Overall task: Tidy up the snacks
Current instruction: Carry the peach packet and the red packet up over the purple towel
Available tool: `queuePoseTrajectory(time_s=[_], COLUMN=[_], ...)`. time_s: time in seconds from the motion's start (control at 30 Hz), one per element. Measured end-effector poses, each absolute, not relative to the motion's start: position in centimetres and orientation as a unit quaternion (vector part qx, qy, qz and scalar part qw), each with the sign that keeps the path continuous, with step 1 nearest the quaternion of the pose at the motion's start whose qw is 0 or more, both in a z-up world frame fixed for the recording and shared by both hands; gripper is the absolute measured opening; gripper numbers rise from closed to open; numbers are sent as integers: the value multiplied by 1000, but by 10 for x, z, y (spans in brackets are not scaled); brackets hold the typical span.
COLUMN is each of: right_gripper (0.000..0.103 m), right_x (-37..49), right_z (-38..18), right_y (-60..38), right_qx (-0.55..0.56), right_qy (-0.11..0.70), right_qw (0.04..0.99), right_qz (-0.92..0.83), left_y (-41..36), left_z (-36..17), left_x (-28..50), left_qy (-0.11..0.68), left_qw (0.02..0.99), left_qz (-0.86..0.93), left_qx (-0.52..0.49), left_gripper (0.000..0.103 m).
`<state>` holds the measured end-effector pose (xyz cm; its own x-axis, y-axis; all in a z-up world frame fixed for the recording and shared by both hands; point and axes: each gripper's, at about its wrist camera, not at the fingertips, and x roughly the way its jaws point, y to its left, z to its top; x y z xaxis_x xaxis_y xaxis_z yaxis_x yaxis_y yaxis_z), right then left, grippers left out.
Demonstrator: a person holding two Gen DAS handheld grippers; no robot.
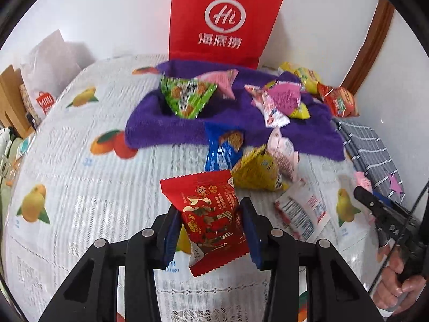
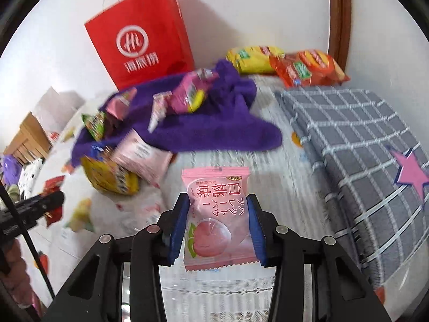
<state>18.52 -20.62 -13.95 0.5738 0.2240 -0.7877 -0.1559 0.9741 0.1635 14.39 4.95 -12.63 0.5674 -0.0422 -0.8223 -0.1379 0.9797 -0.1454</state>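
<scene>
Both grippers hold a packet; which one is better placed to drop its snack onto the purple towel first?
Left, probably. The left gripper with its red packet faces the purple towel head-on. The right gripper, holding the pink peach packet, has the towel off to its left.

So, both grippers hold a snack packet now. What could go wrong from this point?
1. The left gripper pinches the red packet only by its sides, and the packet sits tilted, so it might slip or twist out.
2. The right gripper squeezes the pink peach packet; the soft contents could get crushed.
3. Loose packets such as the yellow packet lie close ahead, so a low move could knock them.
</scene>
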Motion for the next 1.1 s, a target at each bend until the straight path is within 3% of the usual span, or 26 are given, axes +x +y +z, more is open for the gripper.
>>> queuePoseTrajectory(time_s=[0.6,1.1], right_gripper=[43,43], right_x=[237,332], right_z=[-35,-27], right_y=[-169,-126], right_qx=[29,56], right_qy=[398,399], right_qw=[911,907], right_qz=[102,122], left_y=[65,89], left_z=[-55,-37], left_x=[203,292], left_qy=[409,393], left_qw=[909,914], left_qz=[32,38], left_qx=[-70,-95], left_gripper=[41,41])
